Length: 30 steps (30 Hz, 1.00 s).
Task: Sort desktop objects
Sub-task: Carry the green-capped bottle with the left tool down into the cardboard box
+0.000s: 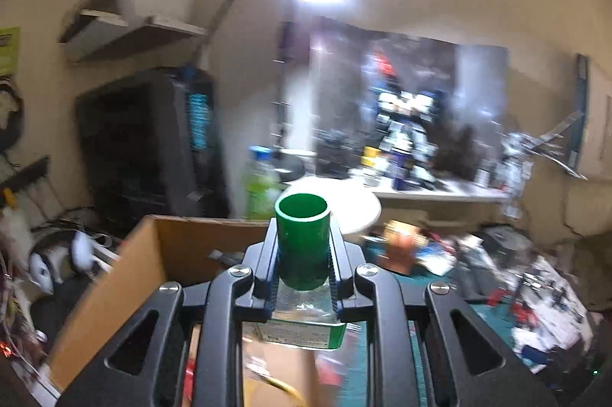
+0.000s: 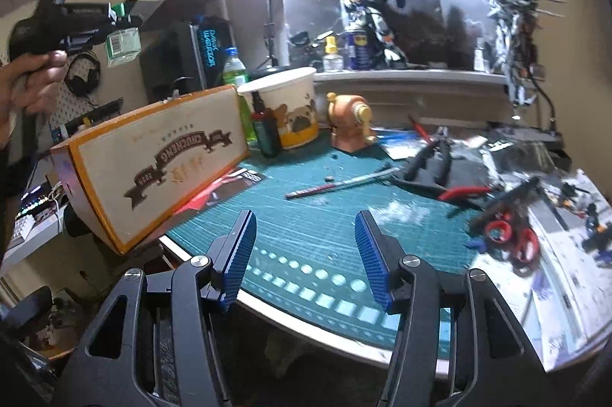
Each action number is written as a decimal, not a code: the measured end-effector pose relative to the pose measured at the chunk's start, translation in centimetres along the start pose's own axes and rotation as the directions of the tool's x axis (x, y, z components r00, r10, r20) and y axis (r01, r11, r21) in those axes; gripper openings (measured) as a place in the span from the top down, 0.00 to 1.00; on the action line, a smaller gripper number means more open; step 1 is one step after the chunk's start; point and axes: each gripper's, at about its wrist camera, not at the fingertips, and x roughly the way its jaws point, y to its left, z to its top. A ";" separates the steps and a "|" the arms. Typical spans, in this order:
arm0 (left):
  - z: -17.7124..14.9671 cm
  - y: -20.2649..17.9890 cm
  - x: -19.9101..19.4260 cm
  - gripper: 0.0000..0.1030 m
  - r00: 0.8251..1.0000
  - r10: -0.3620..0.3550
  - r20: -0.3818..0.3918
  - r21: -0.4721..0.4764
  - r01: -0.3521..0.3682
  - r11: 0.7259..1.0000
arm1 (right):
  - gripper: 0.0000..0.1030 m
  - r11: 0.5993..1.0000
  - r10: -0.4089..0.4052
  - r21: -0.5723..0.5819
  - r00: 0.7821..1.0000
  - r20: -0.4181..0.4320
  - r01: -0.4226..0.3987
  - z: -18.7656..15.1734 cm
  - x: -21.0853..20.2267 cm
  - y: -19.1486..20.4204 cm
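- The left hand-held gripper (image 1: 304, 254) pinches a small clear glass bottle (image 1: 302, 246) by its green cap, held up in the air above an open cardboard box (image 1: 114, 292).
- The right hand-held gripper (image 2: 306, 258) is spread wide with nothing between its fingers, hovering over the near edge of the worktop (image 2: 290, 219).
- Pliers (image 2: 432, 158) and red-handled scissors (image 2: 512, 235) lie on the worktop.
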 end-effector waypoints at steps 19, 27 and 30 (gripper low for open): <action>-4.7 13.1 18.1 0.79 0.839 0.084 -0.537 -0.154 -0.195 0.969 | 0.50 0.992 0.080 -0.104 0.993 0.081 -0.072 7.0 4.2 1.5; -10.1 15.3 21.8 0.79 0.685 0.089 -0.723 -0.147 -0.279 0.949 | 0.50 0.983 0.125 -0.149 0.983 0.132 -0.105 10.5 6.3 2.8; -11.0 14.6 22.3 0.79 0.651 0.086 -0.754 -0.119 -0.265 0.957 | 0.49 0.980 0.149 -0.153 0.980 0.131 -0.128 11.1 7.4 3.3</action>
